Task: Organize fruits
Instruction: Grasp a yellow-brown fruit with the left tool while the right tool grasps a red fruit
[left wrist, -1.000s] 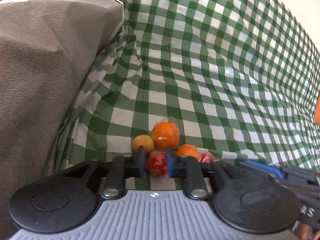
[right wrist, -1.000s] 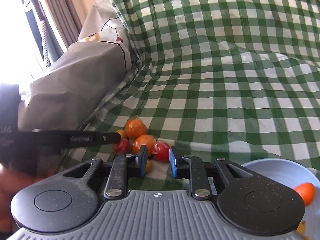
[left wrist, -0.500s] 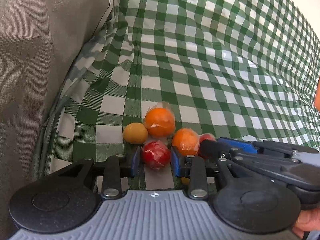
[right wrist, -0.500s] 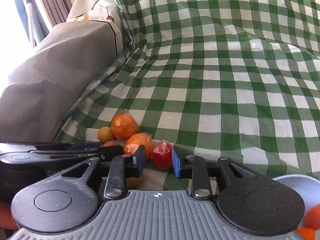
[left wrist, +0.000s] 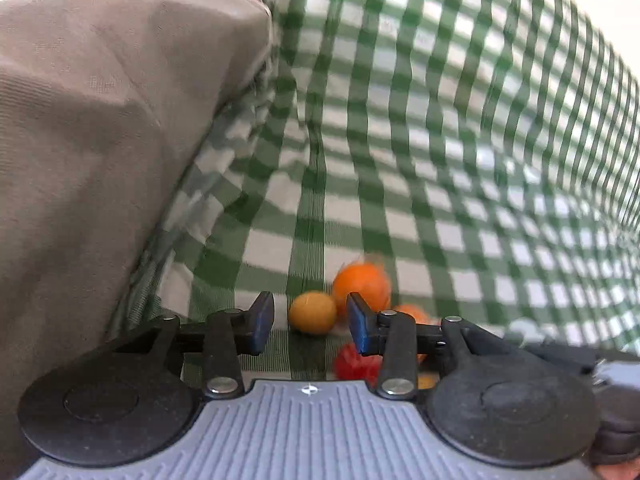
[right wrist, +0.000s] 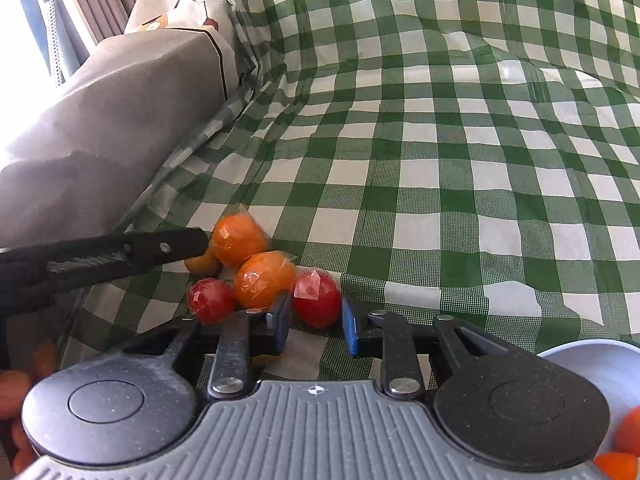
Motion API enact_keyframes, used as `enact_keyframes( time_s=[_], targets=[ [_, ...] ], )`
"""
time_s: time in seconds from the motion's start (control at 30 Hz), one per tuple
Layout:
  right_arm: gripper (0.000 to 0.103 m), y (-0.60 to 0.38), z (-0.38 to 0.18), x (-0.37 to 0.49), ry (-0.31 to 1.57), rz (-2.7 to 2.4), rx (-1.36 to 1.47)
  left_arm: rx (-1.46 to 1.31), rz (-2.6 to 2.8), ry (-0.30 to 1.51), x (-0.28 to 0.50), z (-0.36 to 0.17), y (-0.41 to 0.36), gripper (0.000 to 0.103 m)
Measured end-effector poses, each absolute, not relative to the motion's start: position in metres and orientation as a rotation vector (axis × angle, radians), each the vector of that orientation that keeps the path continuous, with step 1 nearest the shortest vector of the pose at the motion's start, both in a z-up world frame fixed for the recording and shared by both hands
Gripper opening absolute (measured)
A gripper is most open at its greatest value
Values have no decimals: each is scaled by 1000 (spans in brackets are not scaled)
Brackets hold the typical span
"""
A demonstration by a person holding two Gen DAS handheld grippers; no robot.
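Observation:
Plastic-wrapped fruits lie bunched on the green checked cloth (right wrist: 440,184): two oranges (right wrist: 239,238) (right wrist: 264,280), two red fruits and a yellow one (left wrist: 313,312). My right gripper (right wrist: 315,318) is closing, its blue pads against the sides of the right-hand red fruit (right wrist: 318,298). The other red fruit (right wrist: 211,300) lies left of its fingers. In the left wrist view my left gripper (left wrist: 310,326) is opening. The yellow fruit sits just past its tips, untouched, and a red fruit (left wrist: 352,362) shows under its right finger.
A grey cushion (left wrist: 100,140) rises along the left, close to the fruits. A pale blue bowl (right wrist: 592,360) with orange fruit (right wrist: 630,434) in it stands at the lower right. A person's hand (right wrist: 16,392) shows at the left edge. Checked cloth stretches away behind.
My left gripper has let go of the red fruit, widened and shifted left, facing the yellow one. My right gripper has come down to the right-hand red fruit, and its pads now meet it.

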State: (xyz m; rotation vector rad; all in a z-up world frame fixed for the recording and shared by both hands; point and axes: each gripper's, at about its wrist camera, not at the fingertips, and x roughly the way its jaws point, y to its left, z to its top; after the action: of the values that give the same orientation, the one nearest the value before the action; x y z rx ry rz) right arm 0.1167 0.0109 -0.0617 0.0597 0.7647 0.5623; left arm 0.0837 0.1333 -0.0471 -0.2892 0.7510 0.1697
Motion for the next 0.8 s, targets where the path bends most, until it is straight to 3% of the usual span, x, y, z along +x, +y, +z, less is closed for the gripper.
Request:
enact_keyframes(
  time_s=[0.07, 0.17, 0.8],
  targets=[
    [28, 11, -61, 117, 765, 567, 59, -231, 169, 781, 89, -52, 127, 44],
    [28, 10, -60, 117, 763, 569, 62, -185, 144, 774, 92, -51, 119, 29],
    [27, -48, 1, 58, 513, 536, 89, -205, 111, 504, 20, 11, 97, 29]
  ],
)
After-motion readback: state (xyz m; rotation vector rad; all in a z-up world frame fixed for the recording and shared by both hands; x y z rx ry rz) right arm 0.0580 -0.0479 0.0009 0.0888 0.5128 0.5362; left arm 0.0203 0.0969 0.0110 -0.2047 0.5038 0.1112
